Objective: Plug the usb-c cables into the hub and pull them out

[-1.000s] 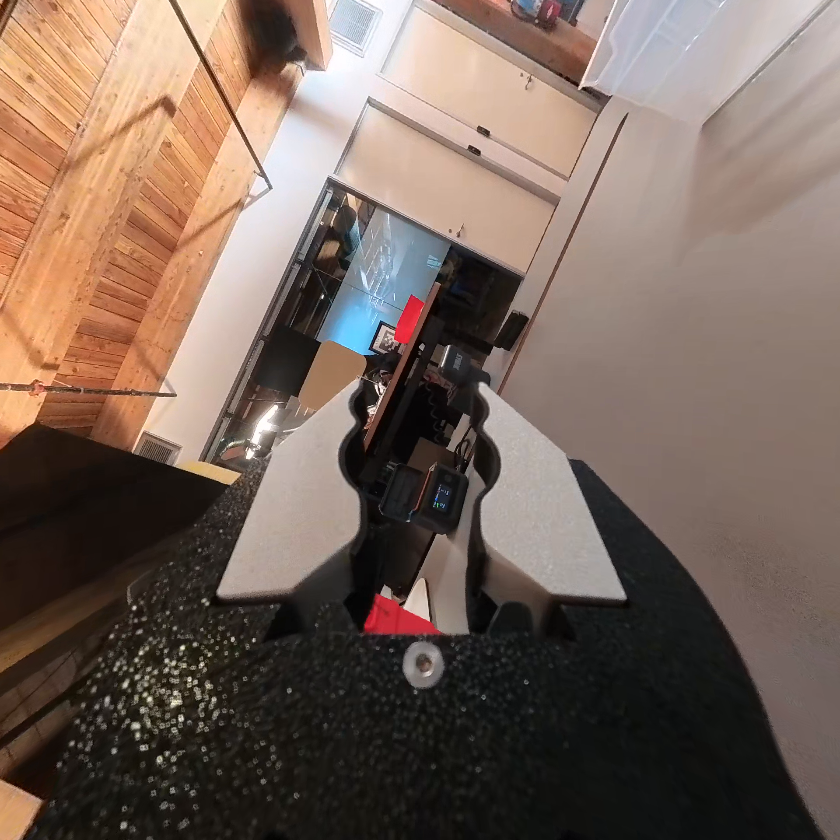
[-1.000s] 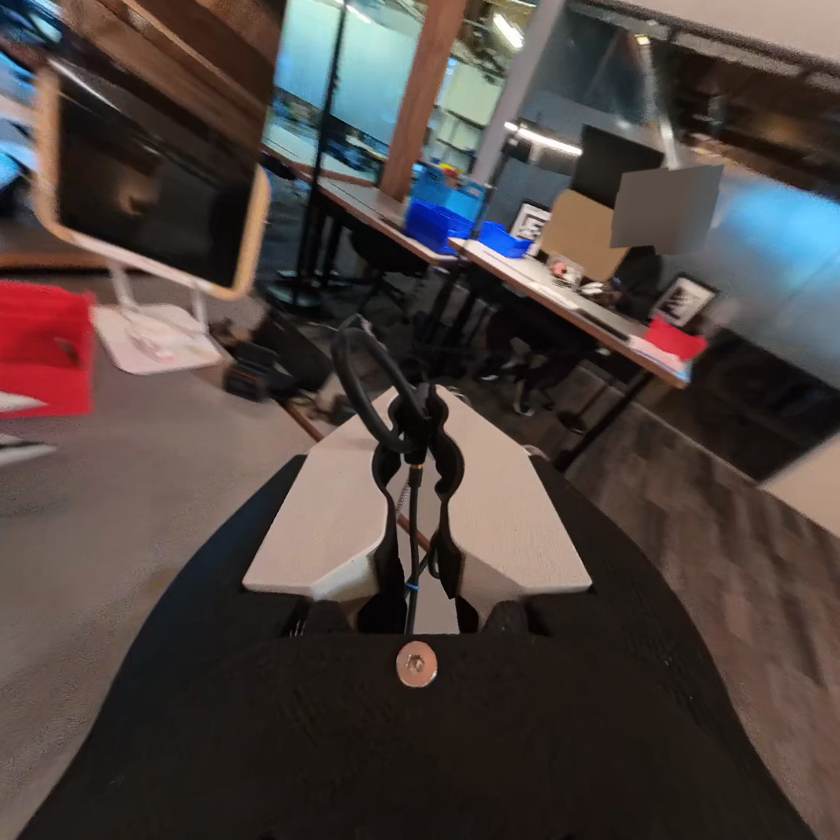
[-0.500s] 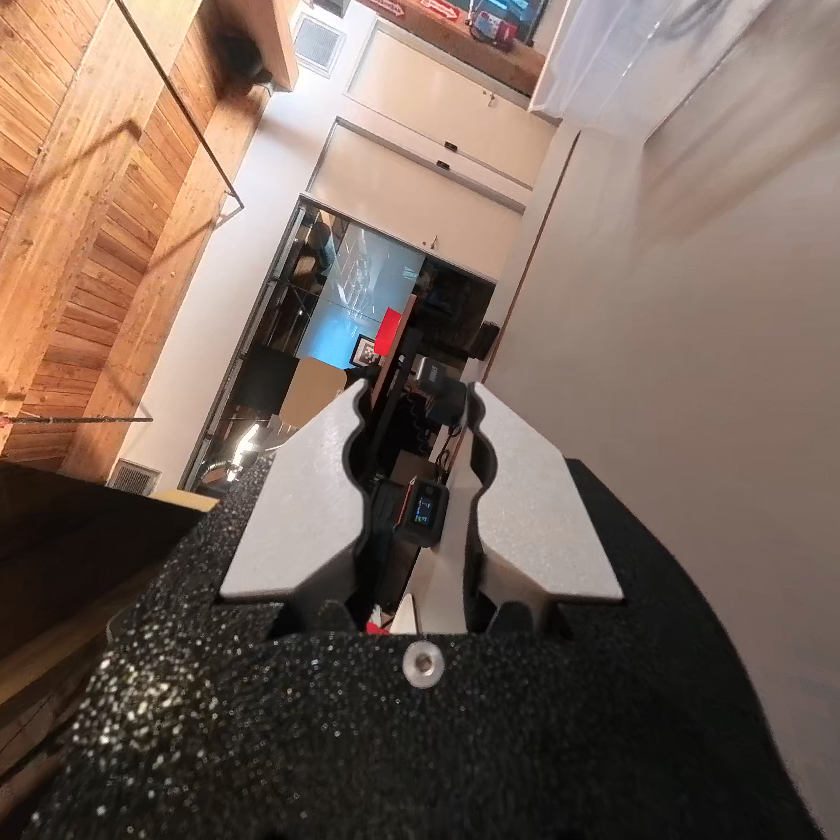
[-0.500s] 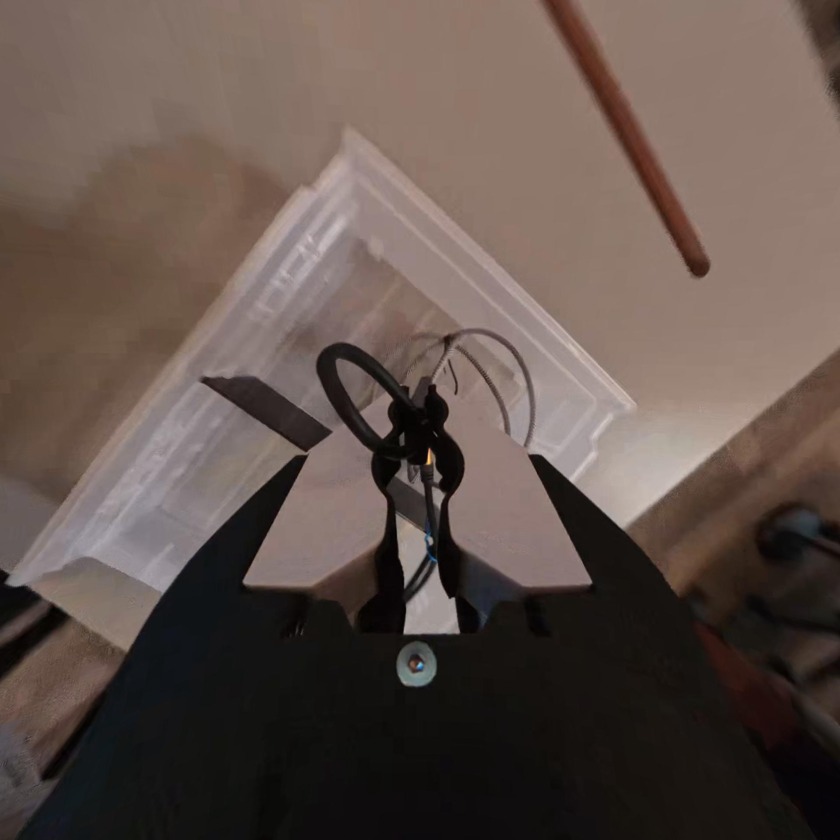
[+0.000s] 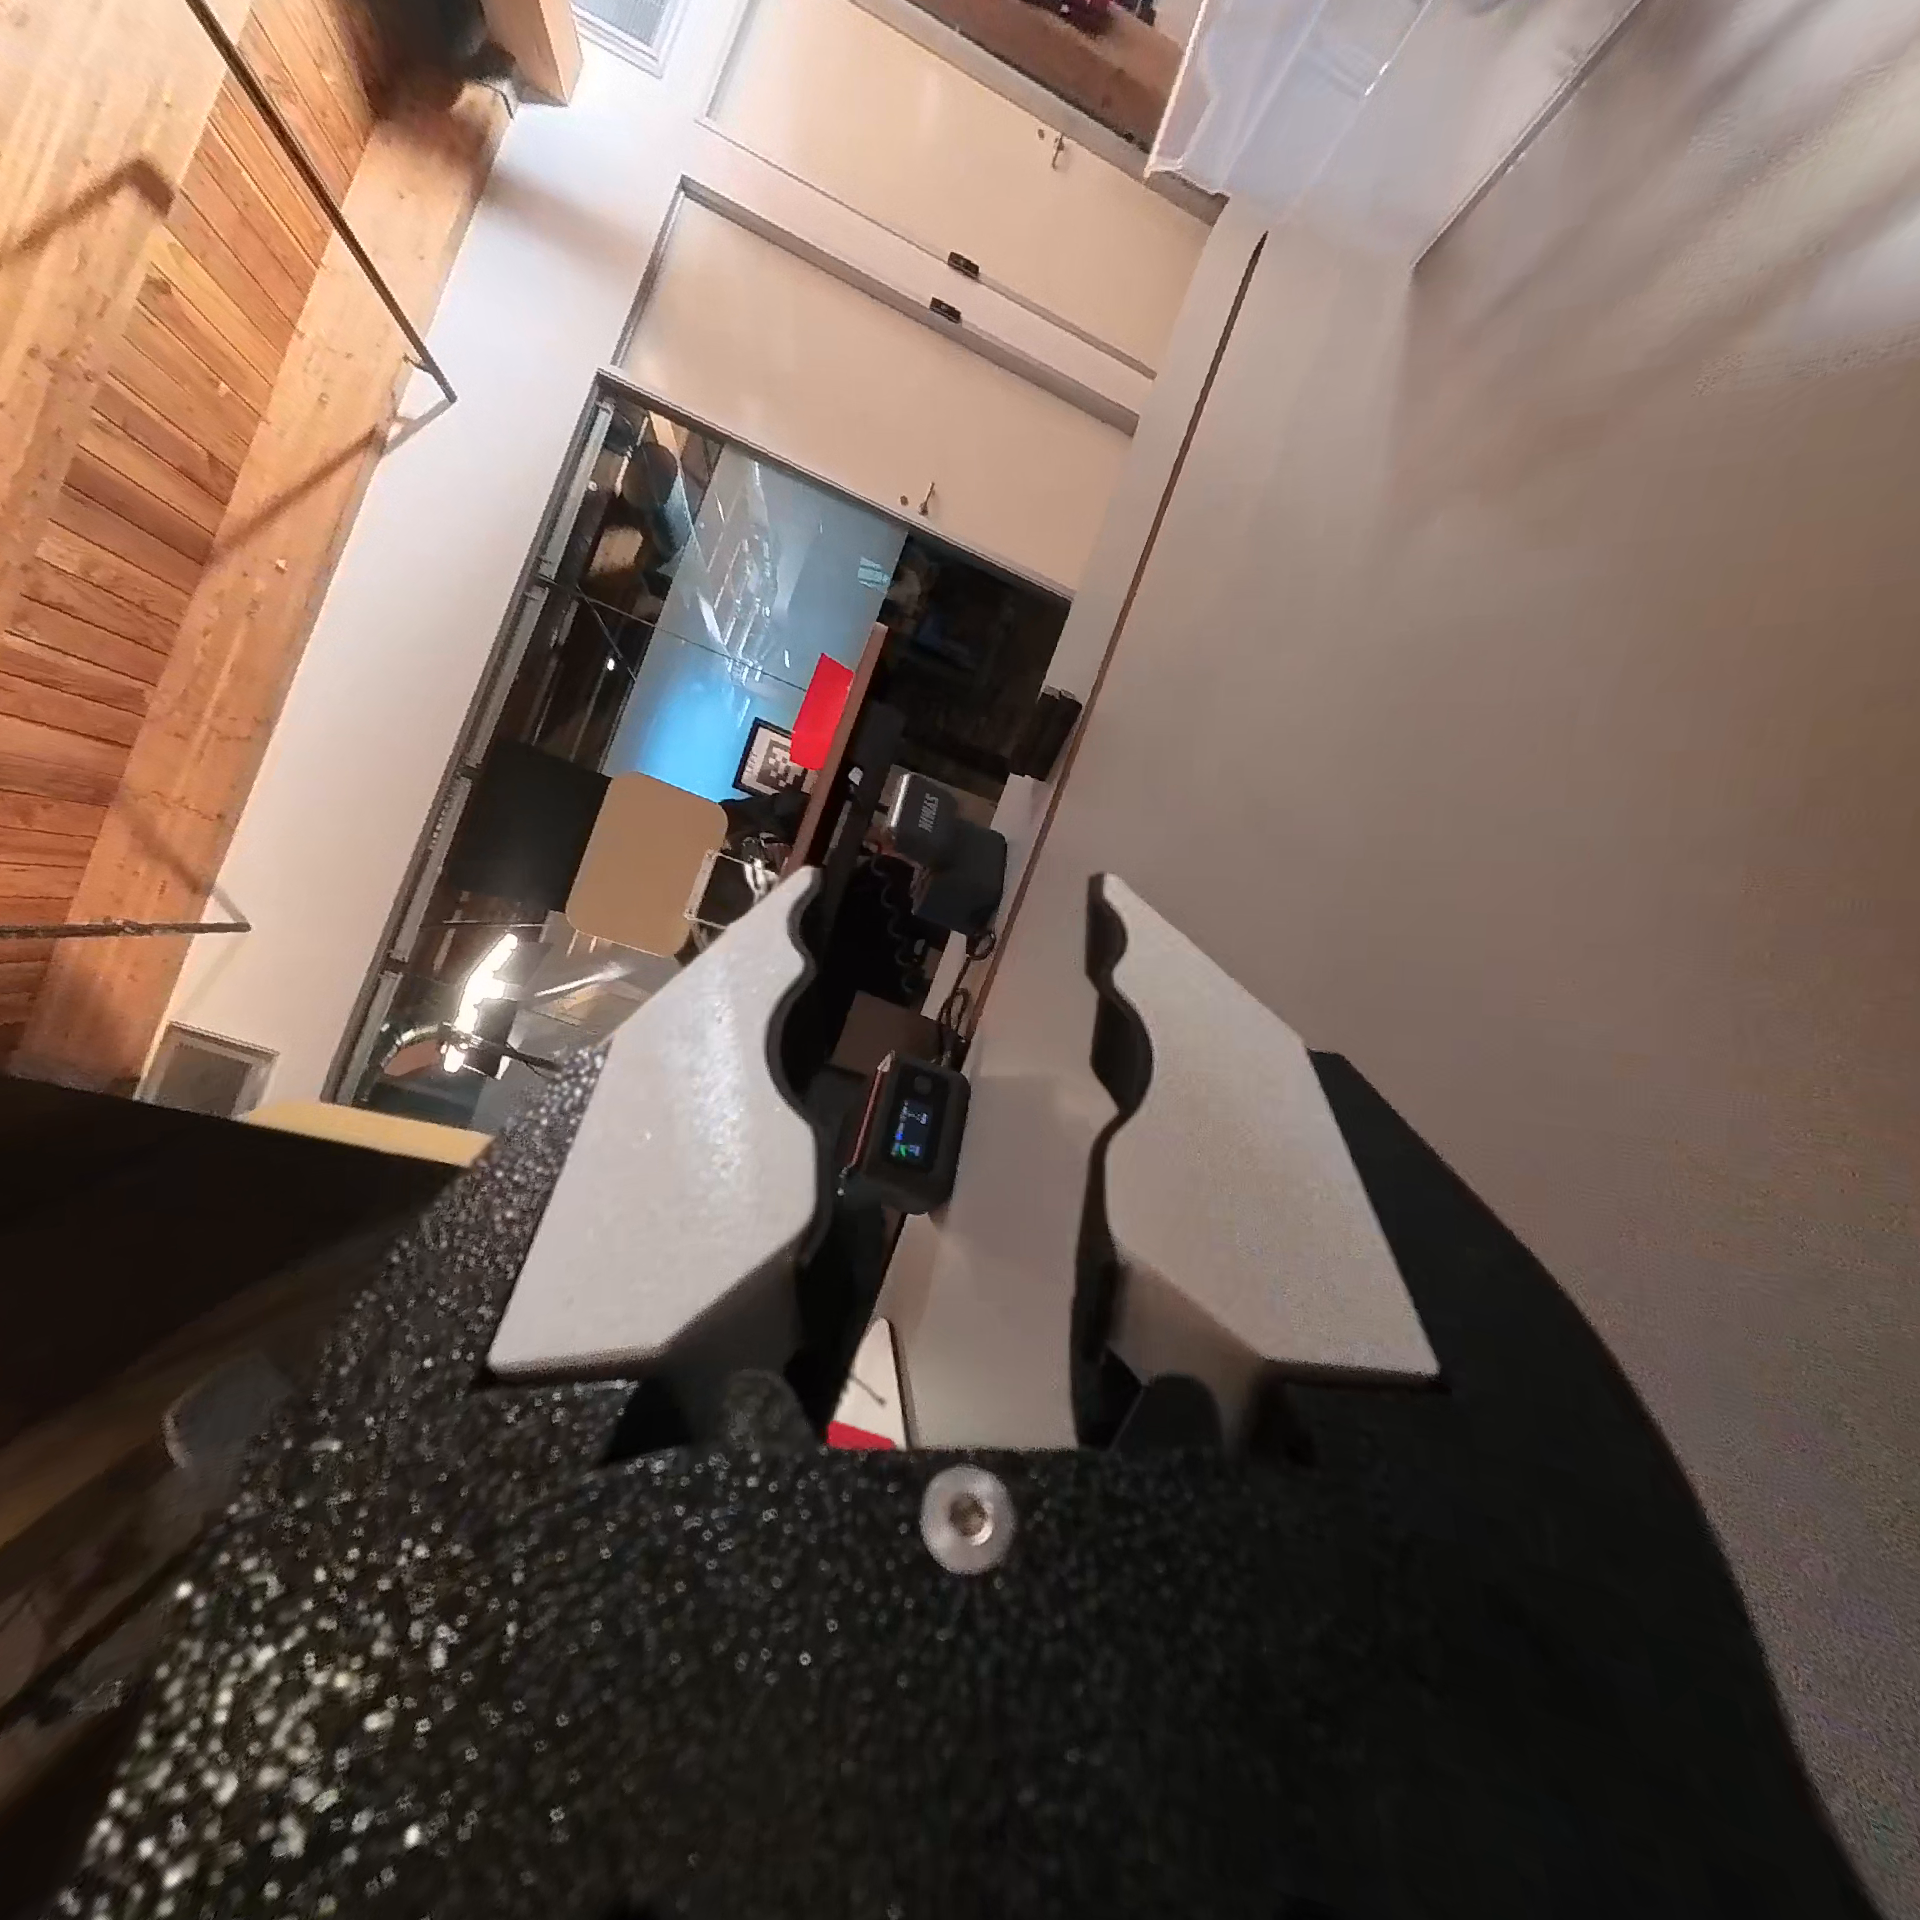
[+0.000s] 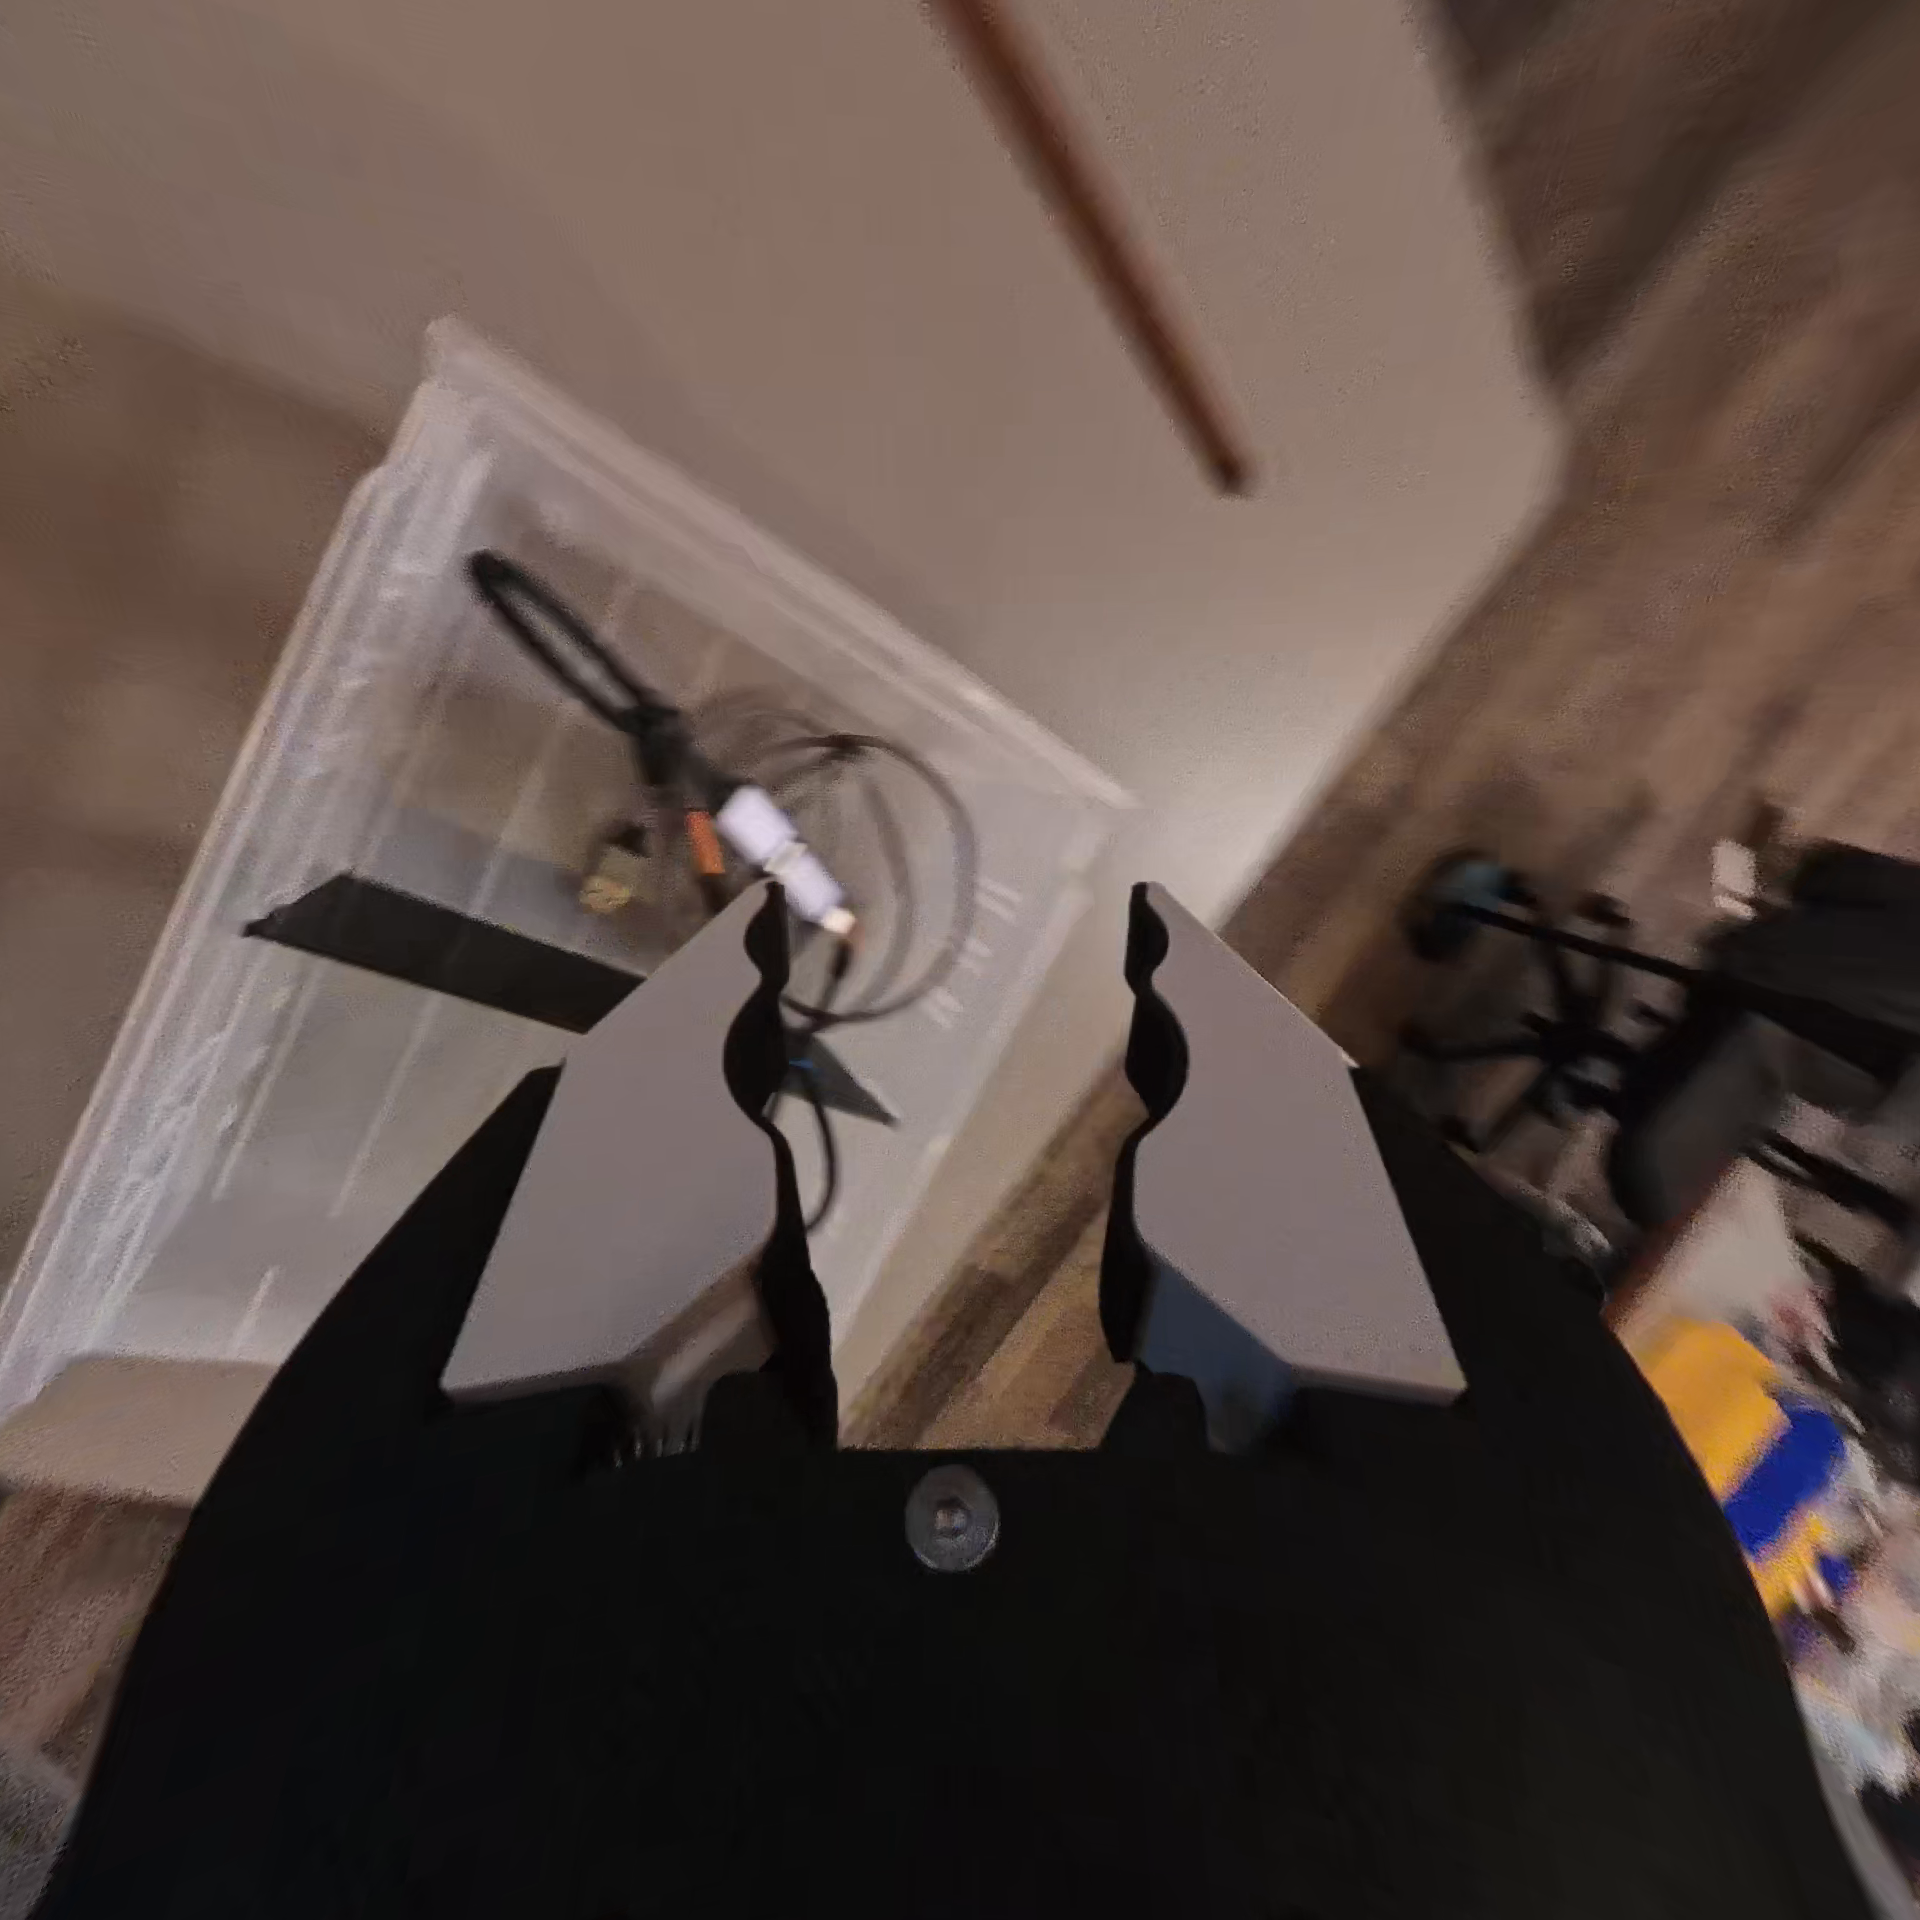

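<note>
My right gripper (image 6: 953, 894) is open and empty, above a clear plastic bin (image 6: 343, 935) on the beige table (image 6: 727, 260). In the bin lie a black cable with a loop (image 6: 566, 644), a white plug (image 6: 774, 842) and a thin coiled cable (image 6: 935, 831); the picture is blurred. My left gripper (image 5: 951, 888) is open, rolled on its side beside the table (image 5: 1558, 831). A small dark device with a lit screen (image 5: 904, 1138), perhaps the hub, shows between its fingers without touching them.
A thin brown strip (image 6: 1091, 229) crosses the table top. A dark strip (image 6: 436, 940) lies in the bin. A chair base (image 6: 1558, 987) and colourful clutter (image 6: 1766, 1455) are on the floor at right. A dark screen (image 5: 156, 1195) stands left of my left gripper.
My right gripper swung over the bin, opened and let go of the black cable, which now lies in the bin. My left gripper shifted only slightly and stays open.
</note>
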{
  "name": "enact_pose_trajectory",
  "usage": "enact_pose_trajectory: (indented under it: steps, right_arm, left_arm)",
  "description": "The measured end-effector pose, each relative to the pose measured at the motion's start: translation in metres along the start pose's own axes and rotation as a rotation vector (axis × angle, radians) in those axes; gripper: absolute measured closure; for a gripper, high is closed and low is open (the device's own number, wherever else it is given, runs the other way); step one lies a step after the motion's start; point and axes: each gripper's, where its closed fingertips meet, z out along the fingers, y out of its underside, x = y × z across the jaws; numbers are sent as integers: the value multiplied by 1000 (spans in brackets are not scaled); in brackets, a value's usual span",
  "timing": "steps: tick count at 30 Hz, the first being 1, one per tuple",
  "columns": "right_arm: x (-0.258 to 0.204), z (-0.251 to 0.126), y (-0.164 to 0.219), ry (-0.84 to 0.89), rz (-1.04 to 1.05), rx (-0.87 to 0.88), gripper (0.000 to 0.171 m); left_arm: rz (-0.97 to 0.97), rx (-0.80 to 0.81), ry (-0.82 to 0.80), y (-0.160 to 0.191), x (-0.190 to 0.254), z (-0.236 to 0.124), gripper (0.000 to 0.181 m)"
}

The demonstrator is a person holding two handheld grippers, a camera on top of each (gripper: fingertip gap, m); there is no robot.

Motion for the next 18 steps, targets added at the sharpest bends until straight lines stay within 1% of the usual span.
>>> enact_pose_trajectory:
  steps: [2, 4, 5, 6, 8, 9, 10, 11, 13, 15, 17, 18]
  right_arm:
    - [27, -51, -4, 199, 81, 120, 105]
    - [37, -105, -26, 382, 154, 373, 106]
    - [29, -130, -43, 437, 171, 535, 106]
    - [12, -154, -62, 462, 185, 725, 106]
    - [-41, -189, -96, 404, 219, 1122, 111]
    - [-72, -197, -107, 348, 232, 1283, 121]
    - [-96, -194, -114, 325, 255, 1400, 132]
    - [-115, -182, -119, 340, 284, 1485, 135]
    - [-148, -139, -129, 367, 328, 1574, 141]
    - [-174, -87, -138, 330, 389, 1592, 146]
    - [-187, -38, -137, 336, 460, 1530, 150]
    - [-193, -19, -138, 323, 464, 1479, 153]
  left_arm:
    - [-23, -19, 13, 3, 1, 2, 129]
    - [-77, -28, 31, 5, 3, 4, 127]
    - [-115, -27, 41, 6, 2, 4, 126]
    - [-153, -27, 48, 7, 2, 4, 126]
    - [-219, -29, 61, 9, 1, 4, 125]
    - [-248, -30, 65, 10, 0, 3, 125]
    - [-277, -26, 69, 11, -1, 2, 125]
    - [-304, -20, 71, 11, -2, 1, 126]
    - [-348, -12, 75, 12, -4, 1, 126]
    - [-372, -5, 79, 14, -5, 0, 126]
    - [-397, -7, 80, 17, -6, 0, 127]
    - [-412, -7, 81, 18, -7, -1, 127]
